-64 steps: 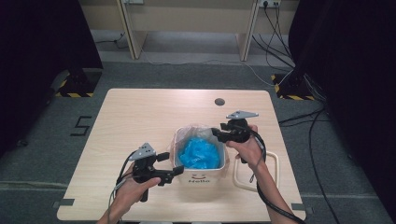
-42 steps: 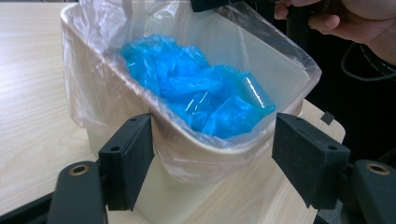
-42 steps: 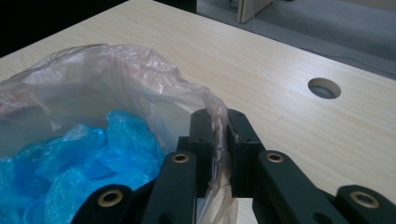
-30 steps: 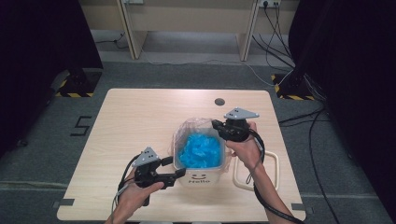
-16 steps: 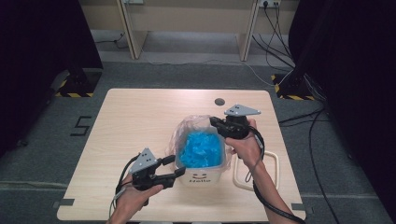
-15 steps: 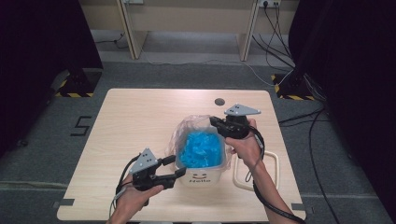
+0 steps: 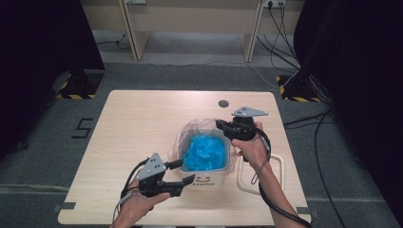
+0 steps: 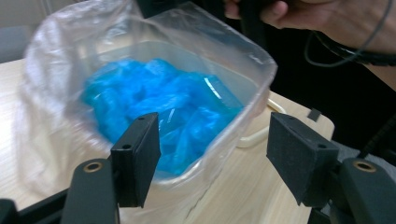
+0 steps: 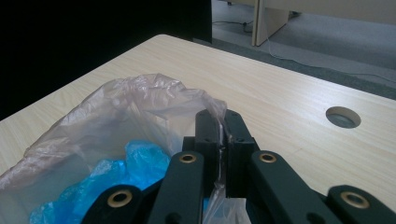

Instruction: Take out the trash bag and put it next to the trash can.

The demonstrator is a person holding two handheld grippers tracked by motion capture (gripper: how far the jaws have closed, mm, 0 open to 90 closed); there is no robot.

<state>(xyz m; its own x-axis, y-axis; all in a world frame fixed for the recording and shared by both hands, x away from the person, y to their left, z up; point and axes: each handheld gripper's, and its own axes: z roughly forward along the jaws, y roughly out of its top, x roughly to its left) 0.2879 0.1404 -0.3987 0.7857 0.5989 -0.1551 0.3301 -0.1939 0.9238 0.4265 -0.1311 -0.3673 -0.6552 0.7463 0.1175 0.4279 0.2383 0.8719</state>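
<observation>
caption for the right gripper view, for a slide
Right gripper pinching the clear bag edge above blue contents.

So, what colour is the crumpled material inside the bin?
Bright blue, clearest in the left gripper view.

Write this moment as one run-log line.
right gripper: shut on clear plastic bag | left gripper: open at white bin | contents: blue crumpled plastic

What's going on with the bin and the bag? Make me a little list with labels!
bin: small white plastic bin on the light wooden table
bag: clear thin plastic bag lining the bin, rim loose
inside: crumpled blue plastic stuff
right gripper: jaws shut on the bag's edge at the far side
left gripper: jaws apart, have just been opening, near rim of bin and bag between them, pads not pressing
loop: cream handle lying right of the bin
</observation>
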